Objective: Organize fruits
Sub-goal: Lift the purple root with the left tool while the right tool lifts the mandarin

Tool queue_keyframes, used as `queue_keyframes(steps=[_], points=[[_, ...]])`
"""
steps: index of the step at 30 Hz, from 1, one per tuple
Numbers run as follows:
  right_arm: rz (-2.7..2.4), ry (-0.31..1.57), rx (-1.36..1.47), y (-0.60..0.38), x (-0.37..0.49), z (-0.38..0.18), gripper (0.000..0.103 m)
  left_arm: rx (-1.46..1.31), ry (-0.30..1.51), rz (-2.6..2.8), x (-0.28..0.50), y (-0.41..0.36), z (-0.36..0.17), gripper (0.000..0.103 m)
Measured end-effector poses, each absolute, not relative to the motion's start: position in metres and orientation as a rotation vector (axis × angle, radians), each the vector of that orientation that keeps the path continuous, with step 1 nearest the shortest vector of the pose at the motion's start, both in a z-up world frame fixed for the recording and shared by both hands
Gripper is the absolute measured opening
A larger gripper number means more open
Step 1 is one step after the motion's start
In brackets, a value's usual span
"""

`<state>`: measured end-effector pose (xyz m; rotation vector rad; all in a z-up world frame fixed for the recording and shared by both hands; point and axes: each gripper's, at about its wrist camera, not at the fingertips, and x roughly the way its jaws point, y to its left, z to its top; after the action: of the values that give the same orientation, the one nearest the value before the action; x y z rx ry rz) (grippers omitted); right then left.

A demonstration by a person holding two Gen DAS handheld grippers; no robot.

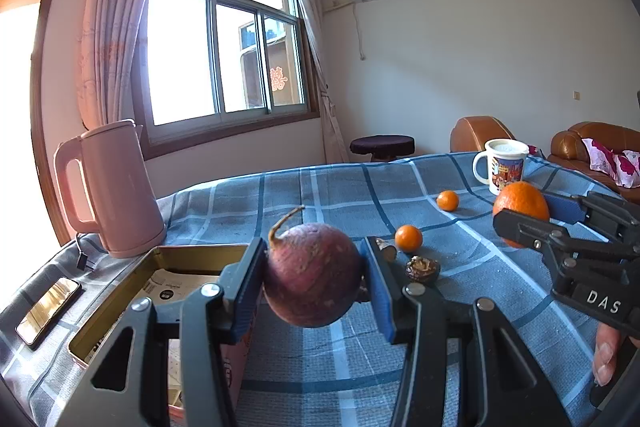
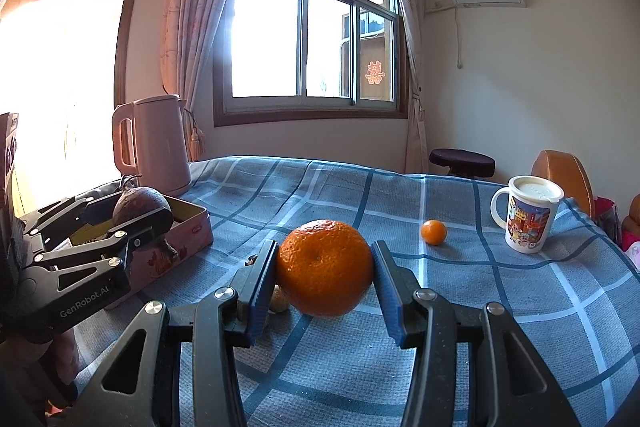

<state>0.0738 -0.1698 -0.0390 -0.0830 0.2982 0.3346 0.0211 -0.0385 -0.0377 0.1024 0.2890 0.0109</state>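
My left gripper (image 1: 314,273) is shut on a purple passion fruit (image 1: 312,273) with a curled stem, held above the blue checked cloth beside an open gold-lined tin box (image 1: 120,291). My right gripper (image 2: 325,269) is shut on a large orange (image 2: 325,267) and holds it above the cloth. The orange also shows in the left wrist view (image 1: 522,205). Two small tangerines (image 1: 408,238) (image 1: 447,200) and a wrinkled brown fruit (image 1: 423,269) lie on the cloth. In the right wrist view the left gripper (image 2: 132,219) holds the passion fruit (image 2: 140,205) over the pink tin box (image 2: 188,227).
A pink kettle (image 1: 116,191) stands at the far left by the box. A phone (image 1: 48,311) lies at the left edge. A lidded cartoon mug (image 1: 506,165) stands at the far right. One tangerine (image 2: 433,231) lies near the mug (image 2: 528,217). A stool and sofas stand beyond the table.
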Motion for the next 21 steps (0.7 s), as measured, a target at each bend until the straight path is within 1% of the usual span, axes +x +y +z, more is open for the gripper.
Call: queue_keyframes(steps=[13,21], points=[[0.319,0.236,-0.091,-0.171,0.062,-0.035,0.049,0.119,0.258,0.018,0.016,-0.042,-0.036,0.050],[0.306,0.229,-0.108,-0.168,0.060,-0.035,0.049,0.110,0.271,0.010,0.016,-0.041,-0.035,0.050]])
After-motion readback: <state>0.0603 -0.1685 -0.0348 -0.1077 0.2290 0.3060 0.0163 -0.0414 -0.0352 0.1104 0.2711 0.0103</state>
